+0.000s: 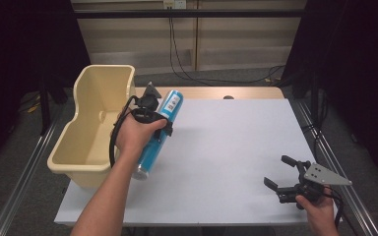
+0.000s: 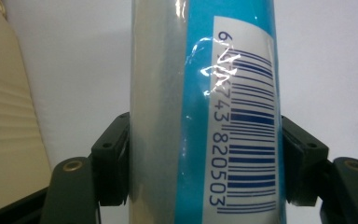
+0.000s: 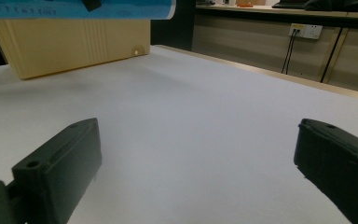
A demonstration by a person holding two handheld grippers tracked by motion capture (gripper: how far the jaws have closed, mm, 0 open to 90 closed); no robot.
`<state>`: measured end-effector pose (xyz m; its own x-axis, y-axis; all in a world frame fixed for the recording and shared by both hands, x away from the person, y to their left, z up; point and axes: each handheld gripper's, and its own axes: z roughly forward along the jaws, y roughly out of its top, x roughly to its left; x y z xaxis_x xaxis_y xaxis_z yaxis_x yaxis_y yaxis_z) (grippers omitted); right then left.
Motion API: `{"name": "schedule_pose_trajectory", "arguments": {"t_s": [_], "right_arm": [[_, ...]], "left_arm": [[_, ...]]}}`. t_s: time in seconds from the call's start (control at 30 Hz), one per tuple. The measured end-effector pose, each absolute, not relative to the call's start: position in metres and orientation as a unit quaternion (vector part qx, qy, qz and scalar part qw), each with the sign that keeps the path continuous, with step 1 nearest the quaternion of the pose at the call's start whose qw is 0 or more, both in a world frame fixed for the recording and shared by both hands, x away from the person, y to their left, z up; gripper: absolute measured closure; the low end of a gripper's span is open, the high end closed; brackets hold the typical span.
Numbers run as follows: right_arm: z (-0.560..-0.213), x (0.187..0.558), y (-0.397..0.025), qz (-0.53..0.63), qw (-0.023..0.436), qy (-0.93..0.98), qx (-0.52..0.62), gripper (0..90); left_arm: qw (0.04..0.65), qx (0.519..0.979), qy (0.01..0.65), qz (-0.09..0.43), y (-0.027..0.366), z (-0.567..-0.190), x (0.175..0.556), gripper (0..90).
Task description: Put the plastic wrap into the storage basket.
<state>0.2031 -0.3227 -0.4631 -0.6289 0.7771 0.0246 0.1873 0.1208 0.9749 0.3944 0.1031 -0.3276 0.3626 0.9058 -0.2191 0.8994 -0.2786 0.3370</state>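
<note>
A long blue and silver can with a white barcode label is held off the table, lying nearly level beside the cream bin. My left gripper is shut on the can's middle. In the left gripper view the can stands between both pads, pressed on each side. My right gripper rests open near the table's front right corner, nothing between its jaws. The right gripper view shows its two fingers wide apart over bare table, with the can high at the top left.
The cream plastic bin stands on the table's left edge, its inside bare. The white tabletop stretches between the two grippers. Cables hang from a wall socket behind the table.
</note>
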Motion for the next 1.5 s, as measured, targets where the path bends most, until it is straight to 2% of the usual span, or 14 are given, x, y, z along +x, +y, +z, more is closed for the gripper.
{"name": "schedule_pose_trajectory", "arguments": {"t_s": [0.73, 1.5], "right_arm": [[-0.462, 0.203, -0.322, 0.568, 0.264, 0.703, 0.337, 0.0], [-0.461, 0.202, -0.321, 0.567, 0.262, 0.706, 0.333, 0.0]], "left_arm": [[0.202, 0.78, 0.593, 0.019, 0.147, -0.275, 0.385, 32.3], [0.193, 0.761, 0.617, 0.048, 0.189, -0.249, 0.373, 32.3]]}}
